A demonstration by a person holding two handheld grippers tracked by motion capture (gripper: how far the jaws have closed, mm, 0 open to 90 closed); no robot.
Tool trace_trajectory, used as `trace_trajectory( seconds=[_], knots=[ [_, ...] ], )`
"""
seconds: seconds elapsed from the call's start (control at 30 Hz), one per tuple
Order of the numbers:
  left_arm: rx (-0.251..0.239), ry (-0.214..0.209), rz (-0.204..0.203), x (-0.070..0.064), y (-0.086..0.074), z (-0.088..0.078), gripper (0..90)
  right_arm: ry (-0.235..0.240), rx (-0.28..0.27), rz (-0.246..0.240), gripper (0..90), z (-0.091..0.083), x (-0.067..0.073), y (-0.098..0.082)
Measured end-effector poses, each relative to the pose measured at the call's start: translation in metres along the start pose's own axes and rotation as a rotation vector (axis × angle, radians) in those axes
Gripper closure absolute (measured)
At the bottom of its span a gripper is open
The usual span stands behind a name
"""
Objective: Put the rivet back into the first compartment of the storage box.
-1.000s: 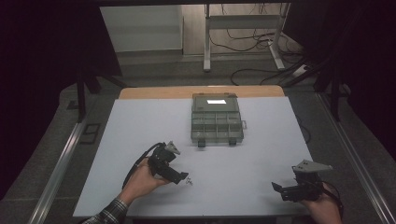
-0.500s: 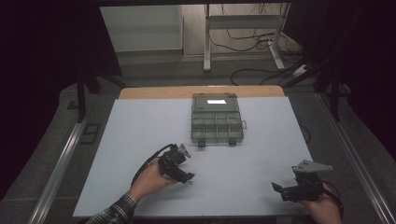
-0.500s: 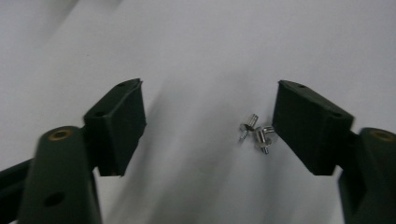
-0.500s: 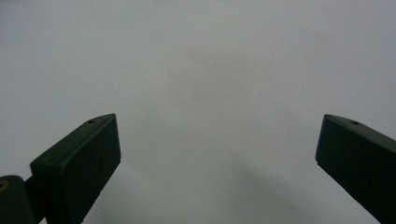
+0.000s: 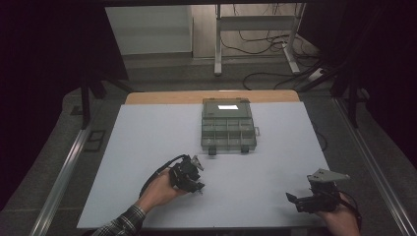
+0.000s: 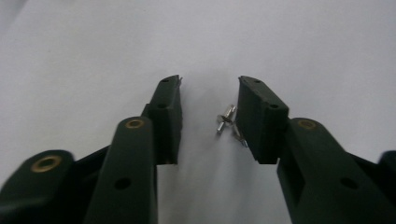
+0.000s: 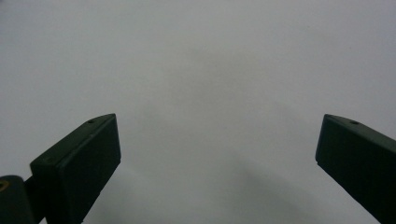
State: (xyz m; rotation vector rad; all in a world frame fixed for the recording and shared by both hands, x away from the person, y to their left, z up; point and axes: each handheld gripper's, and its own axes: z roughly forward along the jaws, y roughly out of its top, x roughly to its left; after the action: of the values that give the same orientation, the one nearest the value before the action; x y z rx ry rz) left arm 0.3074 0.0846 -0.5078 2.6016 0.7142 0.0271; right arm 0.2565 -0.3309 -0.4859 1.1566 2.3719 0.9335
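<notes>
Two or three small silver screws (image 6: pixel 227 122) lie on the white table top between the jaws of my left gripper (image 6: pixel 210 86). They rest against the right-hand pad (image 6: pixel 254 116), while the left-hand pad stands apart from them. The jaws have just been closing around the screws, and a gap still shows. From above, the left gripper (image 5: pixel 196 186) points down at the table's front left of centre. My right gripper (image 5: pixel 293 200) rests at the front right, its jaws wide open (image 7: pixel 217 121) over bare table.
A clear compartment box (image 5: pixel 227 125) with its lid shut and two front latches sits at the table's far middle. The white table top (image 5: pixel 275 162) ends in a wooden strip at the back. Metal rails run along both sides, and cables lie on the floor beyond.
The left hand has shifted slightly to the right and its jaws have narrowed around the screws. The right gripper has not moved.
</notes>
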Motion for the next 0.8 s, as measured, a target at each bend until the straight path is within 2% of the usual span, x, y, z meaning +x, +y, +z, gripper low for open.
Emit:
trace_trajectory(
  seconds=[0.17, 0.3, 0.43, 0.5, 0.8],
  knots=[
    [0.024, 0.000, 0.024, -0.0035, 0.0008, 0.0027, 68.5, 0.001, -0.011, 0.001, 0.3, -0.0011, -0.0002, 0.0004],
    [0.040, 0.020, 0.046, -0.0064, 0.0014, 0.0035, 72.8, -0.001, -0.019, 0.002, 0.3, -0.0023, -0.0005, 0.0008],
    [0.043, 0.016, 0.053, -0.0085, 0.0016, 0.0039, 81.0, -0.002, -0.021, 0.000, 0.3, -0.0022, -0.0003, 0.0008],
    [0.049, 0.021, 0.056, -0.0093, 0.0023, 0.0037, 82.0, -0.003, -0.027, 0.002, 0.3, -0.0032, -0.0003, 0.0011],
    [0.030, 0.000, 0.030, -0.0059, 0.0024, 0.0000, 83.3, 0.006, -0.077, 0.021, 0.3, -0.0070, -0.0019, 0.0026]
  ],
)
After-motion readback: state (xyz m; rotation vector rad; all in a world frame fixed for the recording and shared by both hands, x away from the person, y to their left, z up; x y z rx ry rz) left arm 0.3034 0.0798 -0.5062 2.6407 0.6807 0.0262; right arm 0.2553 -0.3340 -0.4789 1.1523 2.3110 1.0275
